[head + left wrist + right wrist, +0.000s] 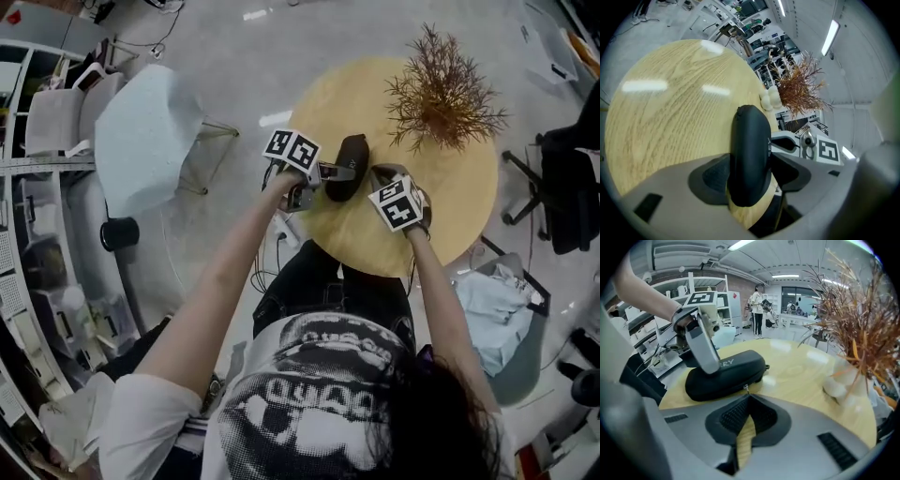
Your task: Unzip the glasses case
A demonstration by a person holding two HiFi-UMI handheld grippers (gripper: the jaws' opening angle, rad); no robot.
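Note:
A black glasses case (354, 155) lies near the left edge of a round wooden table (455, 211). My left gripper (336, 173) comes from the left, shut on the case's near end. In the left gripper view the case (750, 136) stands on edge, pinched between both pads. From the front right my right gripper (382, 174) reaches the case's side. In the right gripper view its jaws (747, 397) are shut, and a small metal zip pull (746, 388) sticks out at their tips, against the case's (726, 373) seam. How far the zip is open cannot be made out.
A dried brown plant (441, 94) stands at the back of the table, with pale round pieces (834, 387) at its foot, right of the case. A pale blue chair (141, 131) is to the left, a black chair (567, 187) to the right. The table's edge runs just under my left gripper.

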